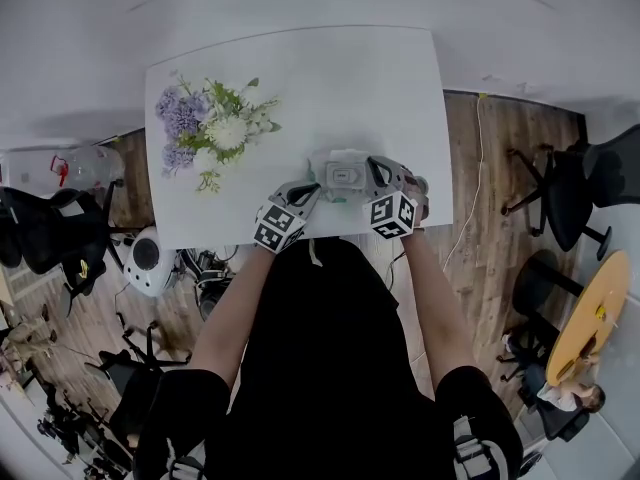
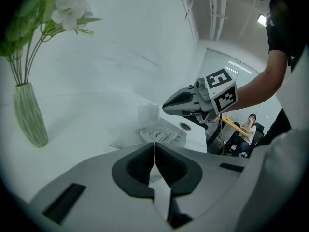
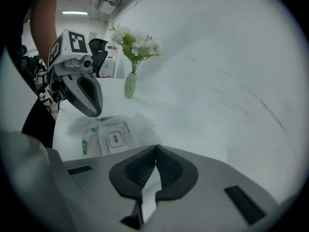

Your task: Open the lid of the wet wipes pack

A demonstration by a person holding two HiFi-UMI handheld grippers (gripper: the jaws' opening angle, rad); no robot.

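Observation:
The wet wipes pack point(image 1: 344, 176) lies flat near the table's front edge, its white lid with an "OPEN" label point(image 3: 115, 139) lying down flat. A clear plastic part point(image 2: 147, 113) rises at its far end. My left gripper point(image 1: 311, 192) is shut and empty, just left of the pack; in its own view the jaws point(image 2: 154, 145) meet in front of the pack point(image 2: 162, 135). Shut and empty too, my right gripper point(image 1: 374, 169) hovers at the pack's right edge, its jaws point(image 3: 156, 148) pointing across the pack point(image 3: 116, 135). Each gripper shows in the other's view: right point(image 2: 166, 107), left point(image 3: 91, 111).
A green glass vase of white and purple flowers point(image 1: 212, 128) stands on the white table point(image 1: 330, 78) to the left of the pack; it also shows as the vase point(image 2: 30, 116) and the vase point(image 3: 129, 85). Office chairs point(image 1: 560, 183) and a wooden floor surround the table.

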